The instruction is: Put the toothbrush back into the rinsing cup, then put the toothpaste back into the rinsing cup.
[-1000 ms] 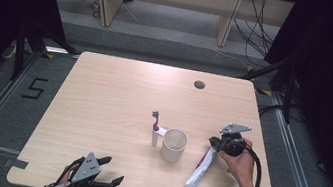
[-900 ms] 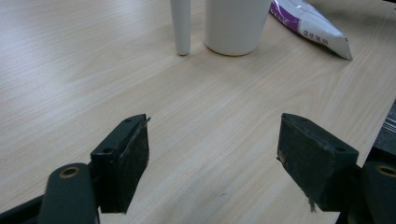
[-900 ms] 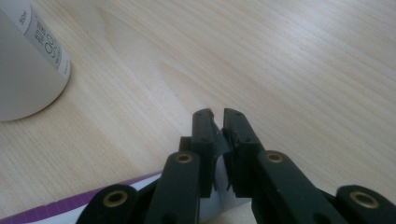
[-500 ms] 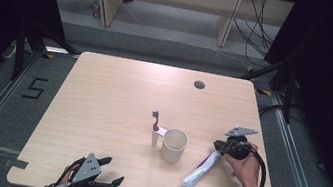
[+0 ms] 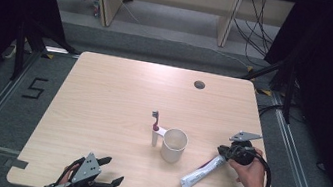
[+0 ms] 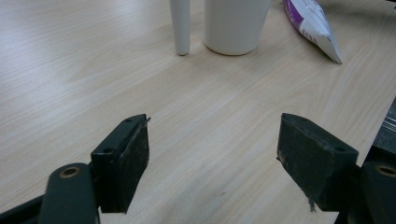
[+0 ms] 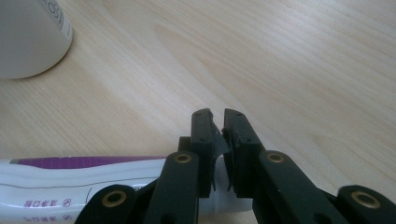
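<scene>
Taking the white cup [image 5: 174,145] at the middle of the table [image 5: 119,91] as the landmark, the left gripper [image 5: 107,183] lay nearest the person, well short of the cup and off to its left by the near edge; its jaws stood wide apart over bare wood with nothing between them, and in the left gripper view the cup [image 6: 236,23] and the handle of the toothbrush [image 6: 180,25] stood farther off. To the right of the cup and a little nearer than it lay the toothpaste tube [image 5: 202,172], flat on the table, its crimped tail pointing toward the near edge and its other end under the right gripper [image 5: 225,152]. That gripper's jaws were drawn almost together; in the right gripper view they sat at the end of the tube [image 7: 70,186], but whether they truly pinched it or merely rested above it could not be told. That was the chief risk, as I judged it: a thin hold at the very end of a soft, long tube would let it swing or slip out if lifted, and a swinging tail could strike the cup just beside it. The toothbrush [image 5: 154,128] stood upright, touching or nearly touching the cup's left side, and a knock to the cup would likely topple it. Farthest off, beyond the cup toward the right, was a small round hole [image 5: 199,84] in the table.
</scene>
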### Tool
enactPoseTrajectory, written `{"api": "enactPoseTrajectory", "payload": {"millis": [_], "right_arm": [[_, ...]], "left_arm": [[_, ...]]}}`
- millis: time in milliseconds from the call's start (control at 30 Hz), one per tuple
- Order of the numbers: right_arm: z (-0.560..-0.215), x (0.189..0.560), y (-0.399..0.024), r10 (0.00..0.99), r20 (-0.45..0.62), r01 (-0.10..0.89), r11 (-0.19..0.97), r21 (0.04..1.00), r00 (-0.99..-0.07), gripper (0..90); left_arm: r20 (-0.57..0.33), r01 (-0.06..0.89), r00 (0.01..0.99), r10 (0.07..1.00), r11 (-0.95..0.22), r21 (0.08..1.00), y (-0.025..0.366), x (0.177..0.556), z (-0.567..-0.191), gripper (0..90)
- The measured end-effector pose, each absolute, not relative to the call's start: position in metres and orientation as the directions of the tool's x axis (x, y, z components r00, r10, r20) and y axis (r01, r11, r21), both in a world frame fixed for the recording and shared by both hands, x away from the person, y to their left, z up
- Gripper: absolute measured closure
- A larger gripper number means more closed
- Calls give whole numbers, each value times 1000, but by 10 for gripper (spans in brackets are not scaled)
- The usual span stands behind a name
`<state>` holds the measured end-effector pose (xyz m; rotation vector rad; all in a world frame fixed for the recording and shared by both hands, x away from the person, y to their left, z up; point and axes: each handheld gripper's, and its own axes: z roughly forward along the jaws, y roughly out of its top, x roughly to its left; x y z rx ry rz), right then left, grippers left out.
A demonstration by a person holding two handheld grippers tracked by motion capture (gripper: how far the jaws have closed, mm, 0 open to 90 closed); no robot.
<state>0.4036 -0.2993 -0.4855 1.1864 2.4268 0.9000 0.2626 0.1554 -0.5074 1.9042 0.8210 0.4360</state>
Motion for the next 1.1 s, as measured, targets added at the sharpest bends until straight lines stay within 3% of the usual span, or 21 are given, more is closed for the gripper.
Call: {"api": "enactPoseTrajectory", "payload": {"millis": [400,533,567,767,800,833,933,1100], "right_arm": [[-485,390,-313,791,-1,599,465,652,-612,827],[-484,385,-314,798,41,634,445,632,-601,828],[-486,384,-318,785,7,602,469,646,-620,828],[-486,376,-322,811,48,656,435,617,-584,828],[-488,377,-325,798,9,618,459,638,-602,828],[-486,372,-323,826,64,674,410,614,-560,828],[-486,369,-329,810,28,648,447,616,-585,829],[-484,359,-334,825,62,666,407,625,-562,832]], "left_arm": [[-58,358,709,703,-287,888,155,264,-508,247],[-58,363,709,703,-293,885,154,265,-507,247],[-60,360,713,698,-291,886,153,266,-507,247],[-61,356,717,695,-289,889,154,265,-506,247],[-64,354,718,693,-285,891,154,264,-506,247],[-58,347,722,690,-288,892,154,264,-506,247],[-55,347,720,692,-291,891,156,264,-505,247],[-53,353,713,699,-293,889,157,264,-505,247]]}}
